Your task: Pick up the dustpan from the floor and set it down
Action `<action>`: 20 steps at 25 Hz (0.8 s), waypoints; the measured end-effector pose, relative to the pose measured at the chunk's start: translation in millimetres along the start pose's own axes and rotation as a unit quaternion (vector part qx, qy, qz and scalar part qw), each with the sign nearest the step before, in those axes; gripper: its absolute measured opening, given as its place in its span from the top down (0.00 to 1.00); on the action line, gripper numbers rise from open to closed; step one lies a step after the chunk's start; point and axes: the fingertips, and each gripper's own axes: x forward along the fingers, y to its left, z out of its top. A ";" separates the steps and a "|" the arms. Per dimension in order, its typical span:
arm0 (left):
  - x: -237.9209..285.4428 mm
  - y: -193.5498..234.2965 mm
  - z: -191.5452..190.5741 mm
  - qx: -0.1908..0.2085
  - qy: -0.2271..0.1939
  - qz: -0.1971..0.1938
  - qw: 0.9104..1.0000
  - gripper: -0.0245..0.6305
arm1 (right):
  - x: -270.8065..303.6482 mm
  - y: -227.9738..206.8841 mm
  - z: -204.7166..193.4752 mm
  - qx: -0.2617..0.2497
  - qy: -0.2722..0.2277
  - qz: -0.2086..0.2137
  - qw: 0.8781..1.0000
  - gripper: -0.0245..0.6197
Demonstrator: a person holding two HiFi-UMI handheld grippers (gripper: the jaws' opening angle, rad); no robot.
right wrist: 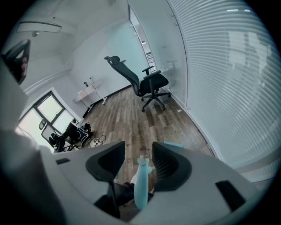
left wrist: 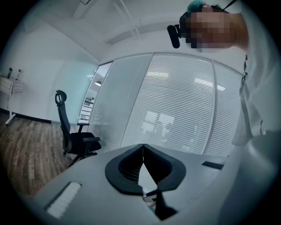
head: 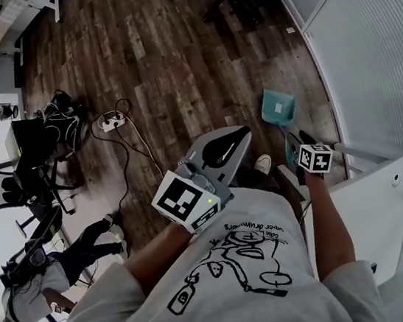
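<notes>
The dustpan point(head: 278, 106) sits on the wood floor point(head: 173, 64), its handle point(right wrist: 141, 184) running back toward 6 o'clock in the head view and passing between the spread jaws of the right gripper point(head: 300, 146), which do not pinch it. The left gripper point(head: 242, 134), pressed together and empty, lies at 8 o'clock, so the right is better placed

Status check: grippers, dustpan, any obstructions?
Left gripper shut, empty. Right gripper open, dustpan handle ungripped between jaws. Dustpan on floor by glass wall. Floor cable well clear.
</notes>
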 end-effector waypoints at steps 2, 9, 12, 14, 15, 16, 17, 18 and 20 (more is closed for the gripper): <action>2.1 -1.0 2.0 0.001 -0.002 -0.003 1.000 0.96 | -9.1 4.3 14.1 -0.014 -0.014 0.004 1.000 0.67; 4.5 -5.4 7.2 0.007 -0.008 -0.012 1.000 0.96 | -54.2 32.1 68.0 -0.052 -0.087 0.022 0.995 0.75; 6.3 -7.6 9.9 0.002 -0.010 -0.018 1.000 0.96 | -75.4 47.0 86.7 -0.071 -0.113 0.027 0.991 0.77; 6.6 -9.0 14.0 -0.001 -0.008 -0.023 1.000 0.96 | -91.6 59.0 101.1 -0.084 -0.130 0.031 0.987 0.78; 6.6 -9.7 16.1 0.001 -0.008 -0.024 1.000 0.96 | -100.0 65.1 108.3 -0.091 -0.139 0.032 0.986 0.78; 7.1 -10.3 17.8 0.004 -0.008 -0.025 1.000 0.96 | -108.5 71.0 115.6 -0.098 -0.149 0.033 0.983 0.79; 8.2 -10.7 19.0 0.006 -0.009 -0.026 1.000 0.96 | -117.1 76.3 123.1 -0.103 -0.159 0.035 0.981 0.80; 10.0 -10.9 20.0 0.008 -0.009 -0.026 1.000 0.96 | -125.9 81.0 131.0 -0.108 -0.169 0.037 0.979 0.80; 14.7 -9.8 22.7 0.010 -0.011 -0.025 1.000 0.96 | -143.4 90.2 148.1 -0.120 -0.188 0.039 0.974 0.82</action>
